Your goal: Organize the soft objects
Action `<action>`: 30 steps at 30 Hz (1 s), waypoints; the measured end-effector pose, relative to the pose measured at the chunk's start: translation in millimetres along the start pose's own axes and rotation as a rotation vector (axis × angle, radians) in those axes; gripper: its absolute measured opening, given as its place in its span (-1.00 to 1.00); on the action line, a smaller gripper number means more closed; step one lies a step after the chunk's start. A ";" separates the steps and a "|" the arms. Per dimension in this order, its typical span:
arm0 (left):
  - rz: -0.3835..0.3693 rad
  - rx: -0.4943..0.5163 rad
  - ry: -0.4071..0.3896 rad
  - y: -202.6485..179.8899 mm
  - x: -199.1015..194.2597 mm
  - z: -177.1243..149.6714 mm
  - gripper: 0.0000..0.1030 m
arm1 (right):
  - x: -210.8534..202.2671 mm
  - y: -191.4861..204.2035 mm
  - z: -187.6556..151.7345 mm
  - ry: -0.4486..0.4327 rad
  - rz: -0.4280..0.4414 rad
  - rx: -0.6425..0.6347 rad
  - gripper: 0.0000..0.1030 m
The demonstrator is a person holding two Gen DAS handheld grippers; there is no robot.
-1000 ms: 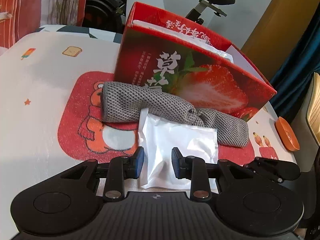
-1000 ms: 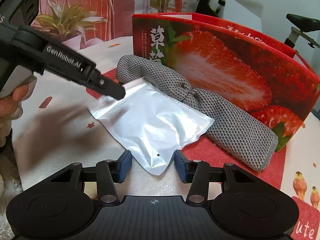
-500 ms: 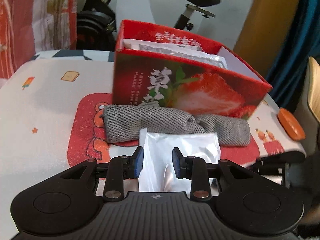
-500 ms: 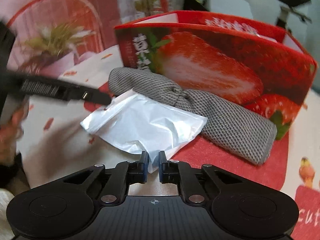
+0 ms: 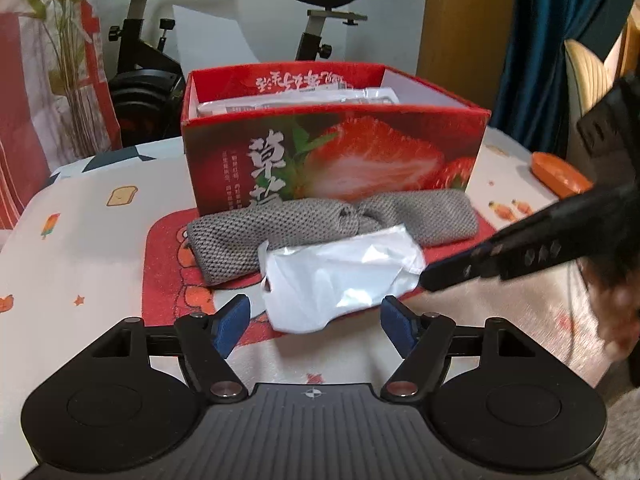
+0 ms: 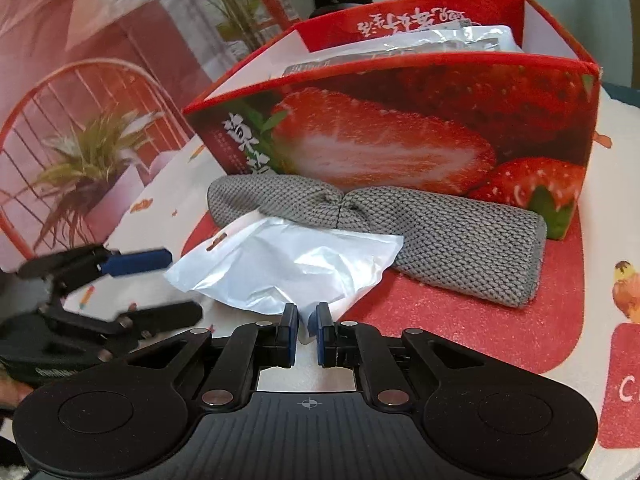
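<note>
A white plastic pouch (image 5: 340, 280) lies crumpled in front of a grey knitted cloth roll (image 5: 320, 224), which rests against the red strawberry box (image 5: 332, 152). My left gripper (image 5: 316, 320) is opening; its blue pads stand wide on either side of the pouch's near edge without pressing it. My right gripper (image 6: 306, 322) is shut on the near corner of the pouch (image 6: 288, 268). In the left wrist view that right gripper (image 5: 432, 280) comes in from the right at the pouch's corner. The left gripper (image 6: 182, 285) shows at the left of the right wrist view.
The box (image 6: 400, 120) is open-topped and holds flat packets. A red cartoon mat (image 5: 168, 272) covers the patterned tablecloth under the cloth roll. An orange dish (image 5: 560, 174) sits at the far right. An exercise bike stands behind the table.
The left gripper released the pouch and spread wide. The right gripper shut on the pouch's near corner. Both hands rolled and drew back a little.
</note>
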State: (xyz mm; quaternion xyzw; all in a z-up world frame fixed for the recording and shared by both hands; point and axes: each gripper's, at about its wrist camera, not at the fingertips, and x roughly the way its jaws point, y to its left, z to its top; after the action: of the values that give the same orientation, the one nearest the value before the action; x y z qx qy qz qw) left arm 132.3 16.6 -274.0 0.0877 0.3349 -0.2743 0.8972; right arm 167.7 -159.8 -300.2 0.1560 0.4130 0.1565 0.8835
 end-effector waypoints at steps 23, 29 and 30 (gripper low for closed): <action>0.047 -0.165 0.022 10.2 38.8 26.4 0.44 | -26.0 31.2 2.6 -0.132 -0.154 -0.276 -0.11; 0.065 -0.192 -0.012 15.8 41.5 39.1 0.44 | -12.6 25.5 4.9 -0.153 -0.198 -0.294 0.01; 0.072 -0.192 -0.012 16.7 42.9 40.4 0.44 | -9.7 22.7 7.9 -0.169 -0.203 -0.290 0.01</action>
State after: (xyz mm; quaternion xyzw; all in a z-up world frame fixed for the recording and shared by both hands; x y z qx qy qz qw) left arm 190.7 -1.8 -271.5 0.0116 0.3507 -0.2091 0.9128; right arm 164.5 -144.3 -279.6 -0.0028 0.3242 0.1111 0.9394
